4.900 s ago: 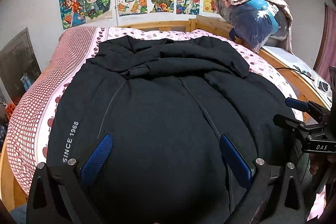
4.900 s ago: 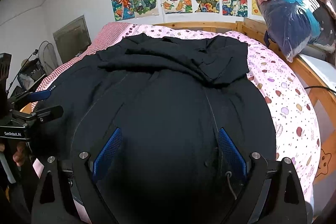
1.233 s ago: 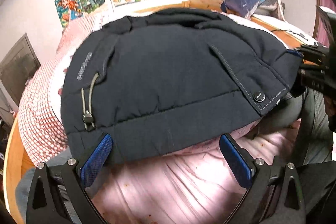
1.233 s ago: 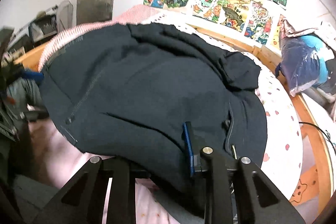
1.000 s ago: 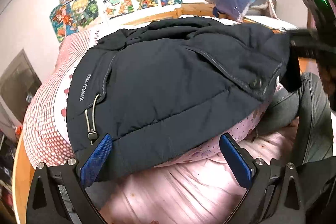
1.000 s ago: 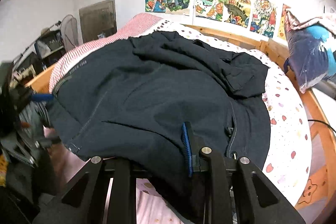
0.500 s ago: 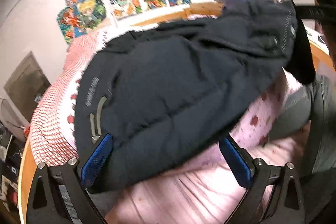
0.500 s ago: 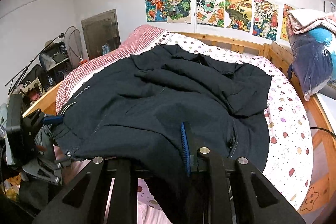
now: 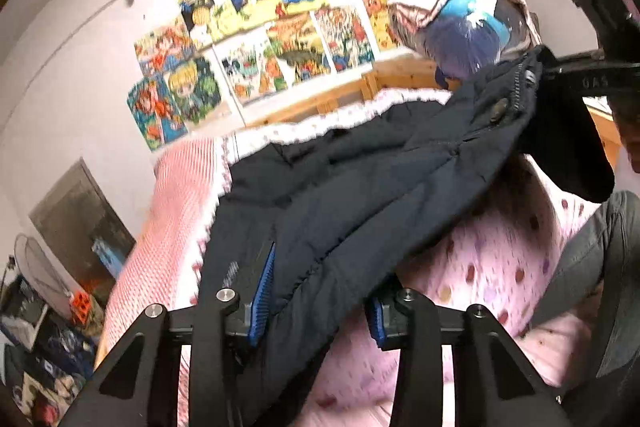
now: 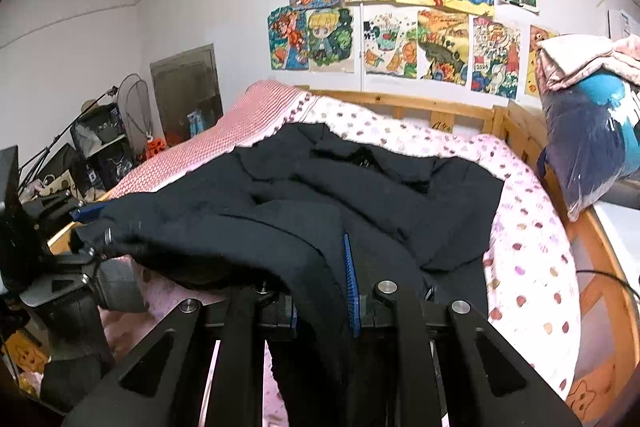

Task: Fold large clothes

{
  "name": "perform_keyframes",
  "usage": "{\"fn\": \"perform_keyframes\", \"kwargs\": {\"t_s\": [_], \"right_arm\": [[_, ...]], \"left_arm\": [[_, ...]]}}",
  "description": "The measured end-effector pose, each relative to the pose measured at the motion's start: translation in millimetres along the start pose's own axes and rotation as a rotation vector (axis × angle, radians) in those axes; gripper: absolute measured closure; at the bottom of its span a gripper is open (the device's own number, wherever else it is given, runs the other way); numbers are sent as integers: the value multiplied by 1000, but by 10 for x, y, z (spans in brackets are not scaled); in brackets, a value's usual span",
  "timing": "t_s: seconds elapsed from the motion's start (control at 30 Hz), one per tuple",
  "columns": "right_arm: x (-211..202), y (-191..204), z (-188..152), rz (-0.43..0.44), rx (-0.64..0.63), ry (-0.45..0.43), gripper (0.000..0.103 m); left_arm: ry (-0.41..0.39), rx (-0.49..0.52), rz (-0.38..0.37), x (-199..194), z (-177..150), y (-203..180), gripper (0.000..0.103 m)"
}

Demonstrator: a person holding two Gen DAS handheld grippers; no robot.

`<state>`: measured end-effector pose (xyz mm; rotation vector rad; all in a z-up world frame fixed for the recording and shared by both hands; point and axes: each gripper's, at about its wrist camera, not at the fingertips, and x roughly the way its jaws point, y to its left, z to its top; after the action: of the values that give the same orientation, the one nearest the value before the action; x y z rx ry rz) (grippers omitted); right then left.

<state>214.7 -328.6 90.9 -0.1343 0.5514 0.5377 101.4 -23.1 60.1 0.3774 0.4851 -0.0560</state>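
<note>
A large dark navy padded jacket [image 9: 360, 187] lies spread on the bed, collar toward the far headboard. My left gripper [image 9: 316, 307] is shut on its near hem, thick fabric bunched between the blue pads. In the right wrist view my right gripper [image 10: 322, 307] is shut on the other part of the near hem of the jacket [image 10: 380, 195]. Both hem corners are lifted off the sheet, and the hem hangs between them. The right gripper [image 9: 560, 71] shows high at the right, and the left gripper [image 10: 86, 223] at the far left.
The bed has a pink spotted sheet [image 10: 528, 235] and a wooden frame [image 10: 600, 267]. A plastic-wrapped bundle [image 10: 588, 135] sits at the right by the headboard. A person's grey-trousered leg [image 9: 600, 267] is at the near right. Clutter and a fan [image 10: 100, 147] stand left of the bed.
My left gripper has closed from wide open onto the near hem. Both grippers have risen, lifting the jacket's near edge off the sheet.
</note>
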Motion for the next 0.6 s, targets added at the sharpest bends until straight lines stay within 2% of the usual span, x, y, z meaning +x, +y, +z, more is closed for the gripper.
{"fn": "perform_keyframes", "kwargs": {"t_s": [0.23, 0.6], "right_arm": [[64, -105, 245, -34, -32, -43, 87], [231, -205, 468, -57, -51, -54, 87]], "left_arm": [[-76, 24, 18, 108, 369, 135, 74], [-114, 30, 8, 316, 698, 231, 82]]}}
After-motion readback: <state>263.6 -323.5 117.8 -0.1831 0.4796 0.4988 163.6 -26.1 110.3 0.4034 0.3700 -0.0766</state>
